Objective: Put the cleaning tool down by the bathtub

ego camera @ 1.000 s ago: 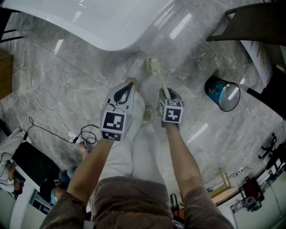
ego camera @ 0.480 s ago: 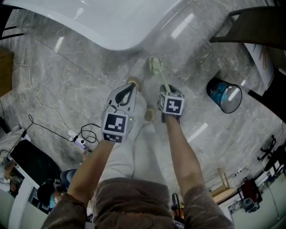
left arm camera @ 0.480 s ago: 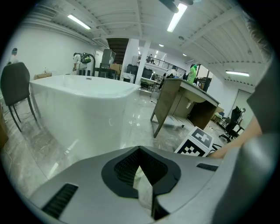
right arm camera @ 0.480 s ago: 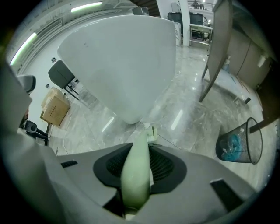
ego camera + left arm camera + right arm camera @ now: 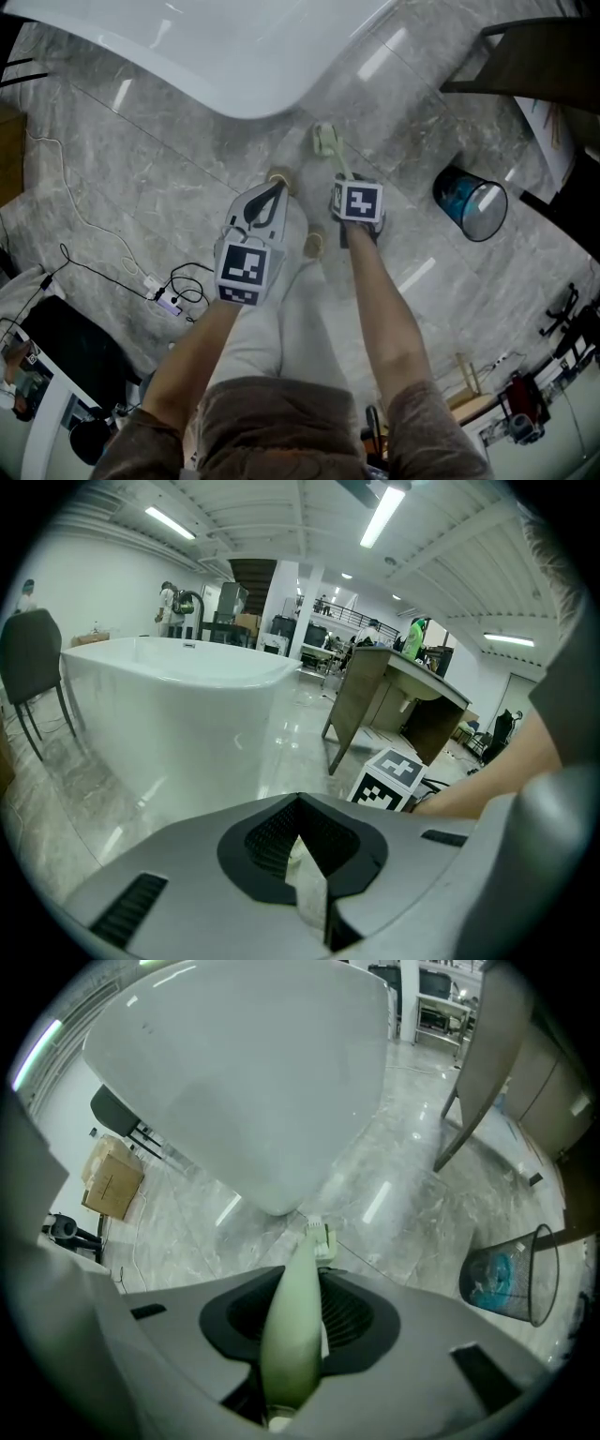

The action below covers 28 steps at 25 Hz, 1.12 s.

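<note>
The right hand-held gripper is clenched on the handle of the cleaning tool. It points steeply down, which places the tool's head near the floor close beside the bathtub, presumably for set-down. The left hand-held gripper is closed at its tips, and a pale sliver behind them cannot be identified. Head-to-floor contact cannot be confirmed.

The right gripper clamps the handle of a pale green plastic long-handled cleaning brush. The brush's small head sits close to the rounded end of a glossy white bathtub. A black wire-mesh waste bin stands to the right of the bathtub.
</note>
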Each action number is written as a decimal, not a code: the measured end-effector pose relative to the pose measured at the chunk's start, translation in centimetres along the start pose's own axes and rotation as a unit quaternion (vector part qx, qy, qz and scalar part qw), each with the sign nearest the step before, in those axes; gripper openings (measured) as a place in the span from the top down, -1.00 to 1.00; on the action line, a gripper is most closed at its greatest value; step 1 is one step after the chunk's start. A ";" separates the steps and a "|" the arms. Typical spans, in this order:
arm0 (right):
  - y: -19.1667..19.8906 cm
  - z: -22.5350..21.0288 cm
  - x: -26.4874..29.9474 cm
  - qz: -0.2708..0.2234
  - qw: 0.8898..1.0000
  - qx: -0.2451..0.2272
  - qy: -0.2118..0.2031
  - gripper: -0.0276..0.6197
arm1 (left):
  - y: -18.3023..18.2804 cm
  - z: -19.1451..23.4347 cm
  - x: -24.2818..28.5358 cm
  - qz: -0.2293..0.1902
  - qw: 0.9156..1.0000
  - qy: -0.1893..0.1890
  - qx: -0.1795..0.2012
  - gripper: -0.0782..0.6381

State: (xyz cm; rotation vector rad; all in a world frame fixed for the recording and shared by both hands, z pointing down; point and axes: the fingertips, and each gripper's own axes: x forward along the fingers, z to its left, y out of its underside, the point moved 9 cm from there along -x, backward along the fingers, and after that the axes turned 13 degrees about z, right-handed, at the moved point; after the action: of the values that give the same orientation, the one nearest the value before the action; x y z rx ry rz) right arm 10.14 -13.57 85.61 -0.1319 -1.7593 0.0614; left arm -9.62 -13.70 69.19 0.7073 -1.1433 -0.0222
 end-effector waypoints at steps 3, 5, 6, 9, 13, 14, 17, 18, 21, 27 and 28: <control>-0.4 0.0 0.4 0.004 1.000 -0.001 0.001 0.56 | 0.0 0.1 0.1 0.001 1.000 0.003 0.000 0.77; -0.7 -0.1 0.6 0.003 1.000 -0.001 0.003 0.56 | 0.1 0.2 0.2 0.003 1.000 0.003 -0.001 0.77; -0.8 -0.2 0.8 0.003 1.000 0.000 0.004 0.56 | 0.1 0.2 0.3 0.004 1.000 0.004 -0.002 0.77; -0.9 -0.3 1.2 0.003 1.000 0.000 0.005 0.56 | 0.2 0.5 0.4 0.006 1.000 0.004 -0.004 0.77; -1.1 -0.2 1.5 -0.001 1.000 -0.004 0.020 0.56 | 0.3 1.0 0.5 0.007 1.000 0.003 -0.009 0.77; -1.1 -0.2 1.6 -0.002 1.000 -0.005 0.023 0.55 | 0.4 1.1 0.5 0.008 1.000 0.003 -0.010 0.77; -1.1 0.0 1.8 -0.010 1.000 -0.007 0.023 0.55 | 0.3 1.3 0.6 0.008 1.000 0.003 -0.013 0.77; -1.1 0.0 1.8 -0.014 1.000 -0.007 0.024 0.55 | 0.2 1.3 0.6 0.008 1.000 0.004 -0.013 0.77; -1.1 -0.1 1.6 -0.026 0.999 -0.008 0.024 0.51 | 0.2 1.2 0.7 0.010 1.000 0.006 -0.012 0.77; -1.0 -0.1 0.8 -0.033 0.999 -0.009 0.019 0.38 | 0.4 0.9 0.6 0.012 1.000 0.008 -0.011 0.77; -1.0 -0.2 0.6 -0.035 0.999 -0.008 0.019 0.38 | 0.4 0.8 0.6 0.012 1.000 0.009 -0.011 0.77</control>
State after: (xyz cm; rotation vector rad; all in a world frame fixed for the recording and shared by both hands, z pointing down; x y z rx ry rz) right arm 10.14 -14.48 86.39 -0.0833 -1.7245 -0.0060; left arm -10.18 -13.99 70.05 0.6730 -1.1327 -0.0083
